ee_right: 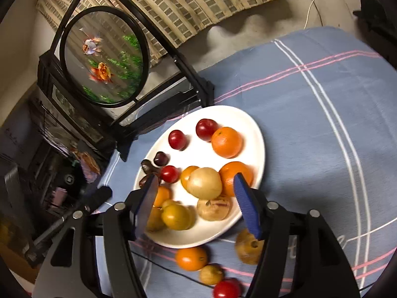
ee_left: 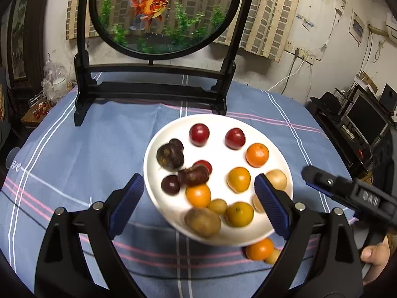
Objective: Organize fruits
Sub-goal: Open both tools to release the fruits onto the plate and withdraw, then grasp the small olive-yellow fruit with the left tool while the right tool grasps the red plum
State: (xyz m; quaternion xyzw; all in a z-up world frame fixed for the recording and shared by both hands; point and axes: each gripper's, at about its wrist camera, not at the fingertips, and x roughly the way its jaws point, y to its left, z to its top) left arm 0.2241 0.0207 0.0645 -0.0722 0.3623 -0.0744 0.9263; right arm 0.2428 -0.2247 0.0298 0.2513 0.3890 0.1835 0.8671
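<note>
- Your left gripper [ee_left: 198, 206] stands with its blue pads wide apart and nothing between them, above the 6 o'clock edge of the white plate [ee_left: 173, 129].
- Your right gripper [ee_right: 196, 203] is likewise spread wide and holds nothing; its fingers frame the near part of the plate [ee_right: 248, 119] in the right wrist view.
- From the left wrist camera, the right gripper's body [ee_left: 352, 193] comes in at 3 o'clock, just beside the plate's rim.
- On the plate you have two red plums [ee_left: 199, 134] towards 12 o'clock, an orange [ee_left: 257, 155] at about 2 o'clock, and dark purple fruits [ee_left: 170, 156] at 9 o'clock.
- A pale yellow-brown fruit [ee_right: 204, 183] lies between your right gripper's fingers, touching an orange [ee_right: 235, 175] beside it.
- A brown kiwi-like fruit [ee_left: 203, 222] lies near the plate's 6 o'clock rim.
- Off the plate, on the blue striped tablecloth [ee_right: 310, 124], you can see an orange [ee_right: 191, 258], a small yellowish fruit [ee_right: 211, 274], a red fruit [ee_right: 227, 288] and a brown fruit [ee_right: 248, 248], all just beyond the near rim.
- A round goldfish screen [ee_left: 161, 12] on a black stand sits on the cloth at 12 o'clock, behind the plate.
</note>
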